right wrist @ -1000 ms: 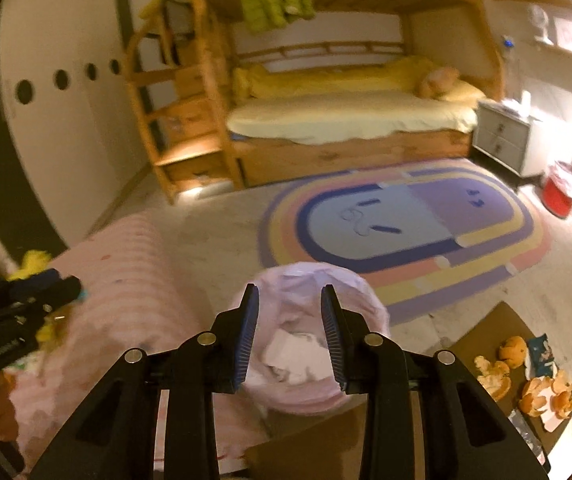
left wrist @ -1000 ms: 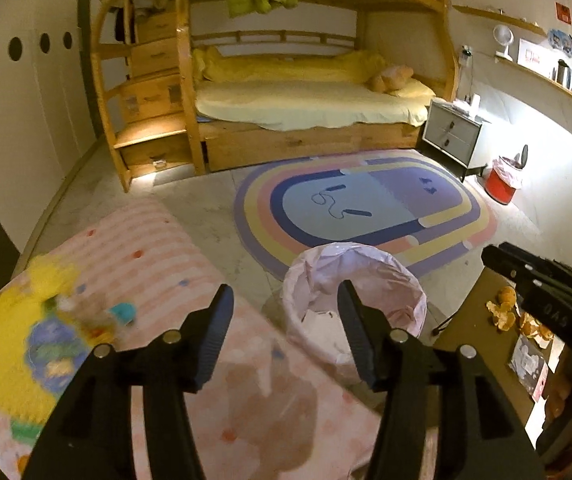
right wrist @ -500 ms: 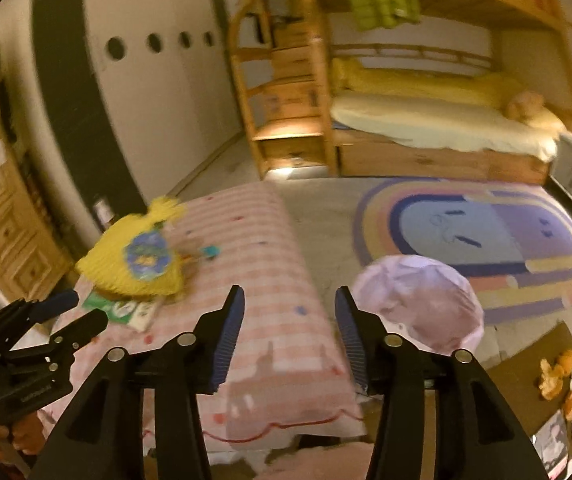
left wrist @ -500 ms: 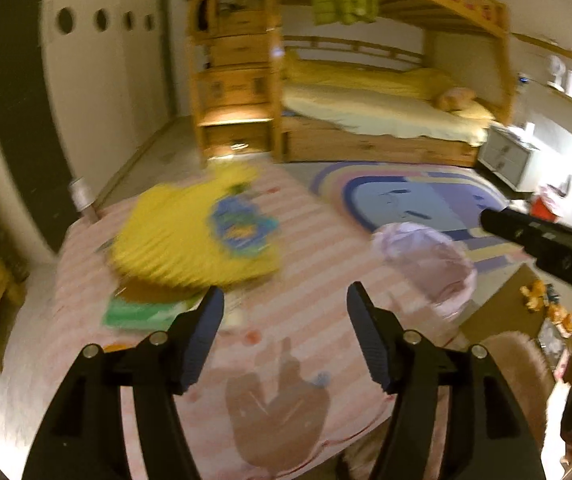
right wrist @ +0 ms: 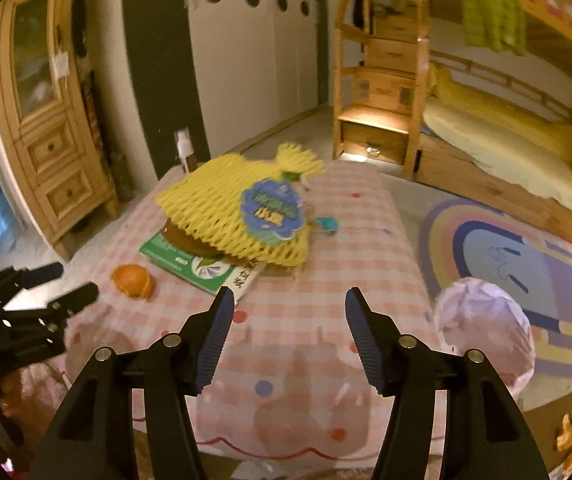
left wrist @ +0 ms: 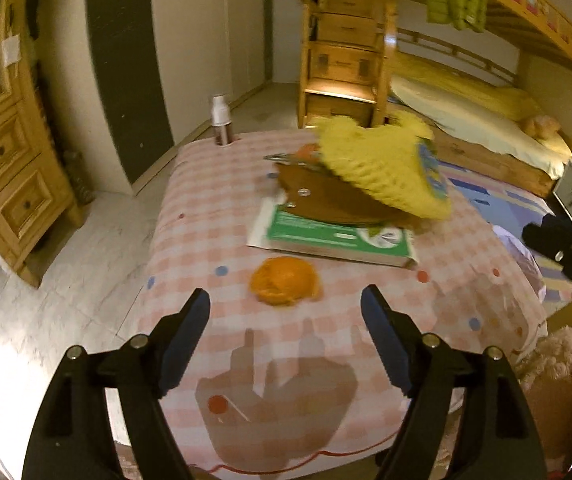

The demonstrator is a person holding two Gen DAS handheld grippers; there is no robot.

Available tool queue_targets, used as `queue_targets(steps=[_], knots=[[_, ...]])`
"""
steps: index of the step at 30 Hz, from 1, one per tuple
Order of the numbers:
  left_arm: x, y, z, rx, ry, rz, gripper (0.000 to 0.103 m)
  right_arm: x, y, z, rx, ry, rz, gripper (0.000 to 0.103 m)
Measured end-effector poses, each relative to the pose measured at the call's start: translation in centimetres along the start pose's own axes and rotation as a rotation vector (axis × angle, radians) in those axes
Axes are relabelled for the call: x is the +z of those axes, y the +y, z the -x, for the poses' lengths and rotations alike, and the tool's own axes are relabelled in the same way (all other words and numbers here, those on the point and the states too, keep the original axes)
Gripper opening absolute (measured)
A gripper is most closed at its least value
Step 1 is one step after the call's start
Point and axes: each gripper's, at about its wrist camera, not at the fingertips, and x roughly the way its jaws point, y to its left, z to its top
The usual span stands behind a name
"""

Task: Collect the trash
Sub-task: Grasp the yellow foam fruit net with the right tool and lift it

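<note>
Both tongs, just opening, empty, above the bed's near edge (left wrist: 286,464).

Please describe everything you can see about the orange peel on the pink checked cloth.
The orange peel is one rounded, cupped piece, bright orange, with a slightly uneven rim. It lies alone on the pink checked cloth, just in front of the green book and apart from it. The left gripper hovers open in front of it; nothing is between the jaws and nothing touches the peel but the cloth. The picture is slightly blurred.
</note>
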Motion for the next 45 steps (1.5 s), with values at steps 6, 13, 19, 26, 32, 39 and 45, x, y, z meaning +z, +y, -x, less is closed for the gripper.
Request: queue_targets(steps=[6,13,19,26,32,39,45], knots=[[1.2,1.4,-0.5,0.011,-0.022,0.023,0.076,1.4,2.7,-2.9,0.014,0.012,0.083,0.074],[2.5,2.7,-2.3,0.002,-0.027,0.055,0.076,3.4,5.6,-6.8,-0.013,-0.006,0.171,0.09],[3.1,3.0,-3.7,-0.014,-0.014,0.061,0.076,3.9,7.0,-10.2,-0.045,0.022,0.234,0.09],[3.0,3.1,-4.4,-0.026,0.0,0.066,0.076,3.7,6.5,-11.6,-0.069,0.026,0.22,0.089],[2.8,2.6,-3.9,-0.022,-0.003,0.058,0.076,4.5,4.6,-10.0,-0.063,-0.024,0.132,0.041],[2.5,1.9,-2.8,-0.013,-0.011,0.04,0.076,5.2,1.1,-6.4,-0.063,-0.099,-0.009,0.012],[1.6,1.4,-2.4,-0.009,-0.001,0.024,0.076,5.5,-2.7,-2.9,-0.008,-0.144,-0.164,0.012]])
